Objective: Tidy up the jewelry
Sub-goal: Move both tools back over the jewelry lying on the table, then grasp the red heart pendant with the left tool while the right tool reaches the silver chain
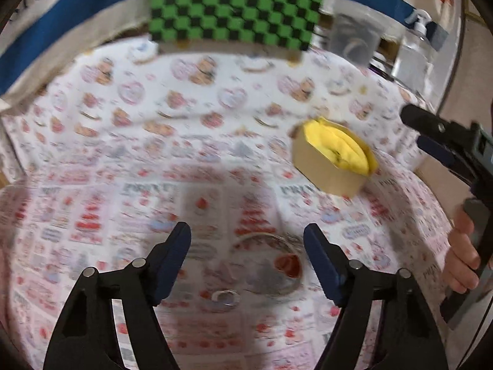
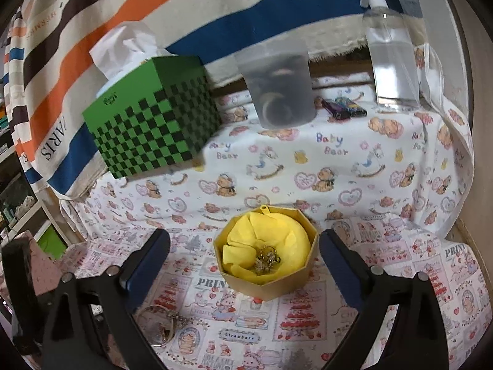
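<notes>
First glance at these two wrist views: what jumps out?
The green-and-black checkered tissue box at the back left, against a striped cloth. Next, the small tan box with yellow lining on the patterned tablecloth, a cluster of gold jewelry in it, sitting ahead of the open right gripper. In the left wrist view, a bangle and ring lie between the open left gripper's fingers.

matt printed cloth under a card box lined with yellow tissue paper, holding shiny metal jewelry
</notes>
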Demonstrator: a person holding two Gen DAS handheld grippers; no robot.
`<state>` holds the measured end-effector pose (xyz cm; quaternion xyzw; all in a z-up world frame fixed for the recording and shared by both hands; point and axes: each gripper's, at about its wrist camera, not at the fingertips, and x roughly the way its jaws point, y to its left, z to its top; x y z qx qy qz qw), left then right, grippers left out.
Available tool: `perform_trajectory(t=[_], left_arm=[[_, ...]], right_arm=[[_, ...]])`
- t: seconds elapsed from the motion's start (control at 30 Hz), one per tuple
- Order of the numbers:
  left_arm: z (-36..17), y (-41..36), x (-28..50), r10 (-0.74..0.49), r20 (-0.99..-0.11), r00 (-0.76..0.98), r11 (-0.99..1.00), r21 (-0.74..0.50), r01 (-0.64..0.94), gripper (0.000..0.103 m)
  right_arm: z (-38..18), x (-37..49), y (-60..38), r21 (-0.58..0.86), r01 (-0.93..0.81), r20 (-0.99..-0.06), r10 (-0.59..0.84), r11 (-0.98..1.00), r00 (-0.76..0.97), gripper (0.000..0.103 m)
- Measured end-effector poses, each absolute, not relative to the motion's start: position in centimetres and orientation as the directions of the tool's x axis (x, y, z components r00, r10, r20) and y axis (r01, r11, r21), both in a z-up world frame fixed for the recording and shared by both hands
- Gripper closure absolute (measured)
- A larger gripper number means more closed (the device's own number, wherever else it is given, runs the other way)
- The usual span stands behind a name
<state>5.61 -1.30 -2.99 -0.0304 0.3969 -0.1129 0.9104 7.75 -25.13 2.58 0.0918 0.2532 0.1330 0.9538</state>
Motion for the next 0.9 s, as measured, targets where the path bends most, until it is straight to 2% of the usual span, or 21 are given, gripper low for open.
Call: perform_trajectory(t=[0.2,0.37,0.6,0.77,0.9], left_arm=[[-4.2,-3.6,5.4,-0.237,-0.750,0.618,0.964,-0.104,0.243,0.048],[-4.4,-4.1,5.3,-0.249,-0.743,0.621,0.958,-0.094,0.271,0.055],[-4.9,-3.5,6.2,-0.343,-0.758,0.556,0.935,-0.219,0.278,0.066],[-5.3,-3.1,6.6,-0.369,-0.769,0.521,0.927,-0.267,0.263,0.068],[-5.5,-3.2,6.6,-0.366,-0.776,0.513,0.928,-0.268,0.257,0.076]], right_arm=[[2.7,7.5,-24.7,0.223,-0.206,-0.470,0.290,0.953,0.834,0.006],[2.6,7.5,-24.2,0.229,-0.233,-0.493,0.319,0.945,0.809,0.006],[1.6,8.1,-22.8,0.319,-0.331,-0.574,0.459,0.888,0.678,0.006],[1.3,7.8,-22.1,0.292,-0.337,-0.592,0.446,0.895,0.671,0.006],[1.2,7.8,-21.9,0.274,-0.340,-0.594,0.436,0.900,0.676,0.006]])
